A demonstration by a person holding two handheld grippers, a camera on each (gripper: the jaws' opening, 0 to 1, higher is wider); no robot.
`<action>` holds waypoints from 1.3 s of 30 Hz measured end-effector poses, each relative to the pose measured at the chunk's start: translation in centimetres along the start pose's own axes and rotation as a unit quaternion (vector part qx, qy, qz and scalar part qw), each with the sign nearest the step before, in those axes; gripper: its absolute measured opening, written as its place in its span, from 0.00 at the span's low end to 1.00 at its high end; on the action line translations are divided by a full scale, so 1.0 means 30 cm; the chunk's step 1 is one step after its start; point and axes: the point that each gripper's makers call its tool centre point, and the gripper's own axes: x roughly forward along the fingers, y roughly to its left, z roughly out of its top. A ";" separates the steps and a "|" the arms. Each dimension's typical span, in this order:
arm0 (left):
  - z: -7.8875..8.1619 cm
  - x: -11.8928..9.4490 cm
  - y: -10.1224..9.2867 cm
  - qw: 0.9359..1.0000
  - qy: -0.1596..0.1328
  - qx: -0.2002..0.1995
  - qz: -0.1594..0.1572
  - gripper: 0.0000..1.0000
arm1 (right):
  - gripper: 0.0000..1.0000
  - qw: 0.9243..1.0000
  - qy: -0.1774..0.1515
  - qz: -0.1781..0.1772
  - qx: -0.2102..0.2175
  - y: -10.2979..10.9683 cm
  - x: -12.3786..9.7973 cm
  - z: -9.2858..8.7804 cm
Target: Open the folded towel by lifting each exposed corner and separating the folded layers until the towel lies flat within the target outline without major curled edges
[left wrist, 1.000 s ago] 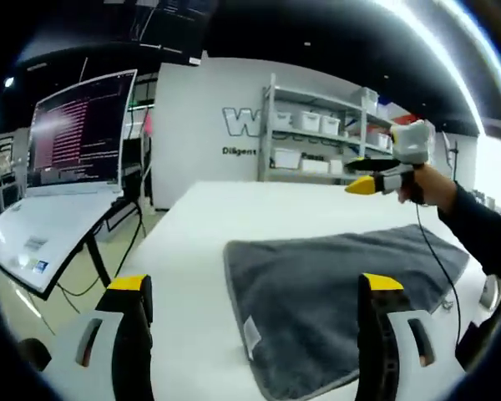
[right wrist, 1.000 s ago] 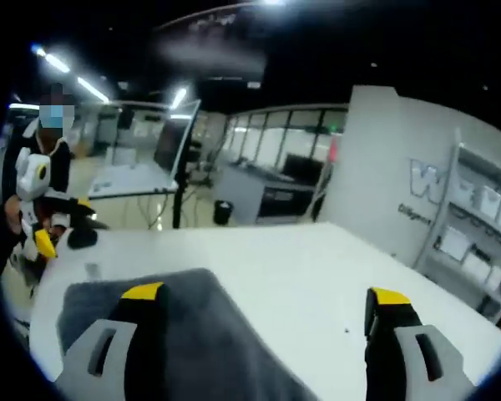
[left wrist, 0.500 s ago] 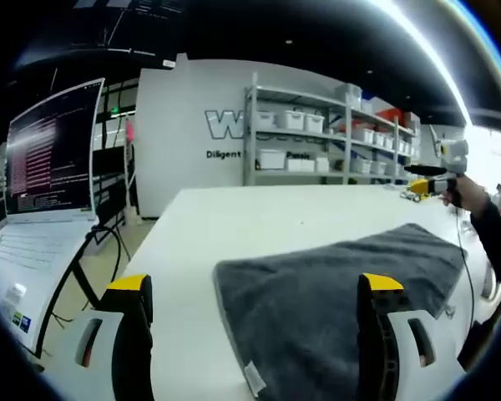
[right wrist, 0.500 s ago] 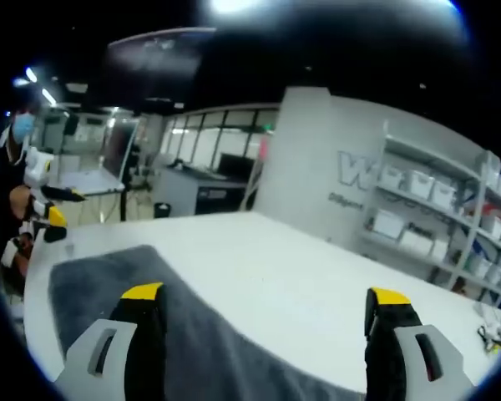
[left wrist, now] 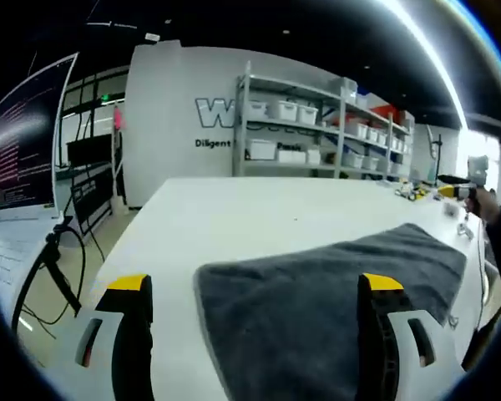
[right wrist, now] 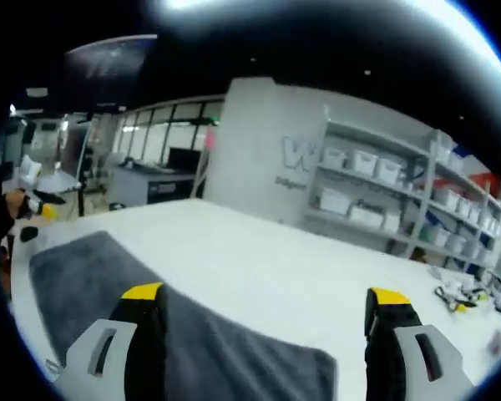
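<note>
In the left gripper view, the grey towel point(left wrist: 334, 309) lies on the white table point(left wrist: 234, 217), its near-left corner rounded and its left edge running down between the jaws. Bare tabletop spreads left and beyond it. The left gripper point(left wrist: 255, 288) stands wide open above the towel, holding nothing. The right gripper point(left wrist: 463, 190) is far off at the right edge.

In the right gripper view, the towel point(right wrist: 108, 292) covers the lower left, its far edge straight, with open table point(right wrist: 317, 284) to the right. The right gripper point(right wrist: 265, 296) is spread wide, empty. The left gripper point(right wrist: 37, 200) sits at the far left.
</note>
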 end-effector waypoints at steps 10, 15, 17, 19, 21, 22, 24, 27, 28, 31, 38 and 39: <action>0.060 0.017 -0.039 1.000 -0.016 -0.001 -0.014 0.97 | 1.00 0.999 0.008 -0.032 0.011 -0.143 -0.043 -0.075; 0.075 0.014 -0.025 1.000 -0.021 0.004 -0.008 0.98 | 1.00 0.999 0.031 -0.034 0.002 -0.175 -0.068 -0.125; 0.052 0.022 -0.002 1.000 -0.008 0.003 -0.003 0.99 | 1.00 0.999 0.035 -0.034 0.001 -0.188 -0.078 -0.134; 0.038 0.024 0.015 1.000 0.001 0.003 0.008 0.97 | 1.00 0.999 0.036 -0.039 0.002 -0.207 -0.087 -0.137; 0.037 0.028 0.021 1.000 0.002 0.004 0.010 0.97 | 1.00 0.999 0.034 -0.041 0.007 -0.224 -0.085 -0.135; 0.038 0.033 0.023 1.000 0.002 0.001 0.008 0.97 | 1.00 0.998 0.033 -0.043 0.009 -0.233 -0.082 -0.135; 0.038 0.050 0.031 1.000 0.004 -0.009 0.004 0.97 | 1.00 0.998 0.033 -0.045 0.009 -0.248 -0.070 -0.137; 0.039 0.078 0.042 1.000 0.009 -0.010 0.001 0.97 | 1.00 0.998 0.035 -0.045 0.013 -0.266 -0.045 -0.140; 0.038 0.092 0.049 1.000 0.014 -0.009 0.000 0.97 | 1.00 0.998 0.037 -0.044 0.010 -0.270 -0.033 -0.139; 0.038 0.115 0.063 1.000 0.020 -0.003 -0.001 0.97 | 1.00 0.998 0.041 -0.043 -0.001 -0.285 -0.008 -0.134; 0.008 0.155 0.095 0.999 0.048 0.013 0.001 0.90 | 1.00 0.997 0.052 -0.045 -0.019 -0.342 0.054 -0.145; -0.001 0.162 0.100 0.998 0.056 0.015 0.004 0.90 | 1.00 0.997 0.054 -0.043 -0.020 -0.350 0.068 -0.150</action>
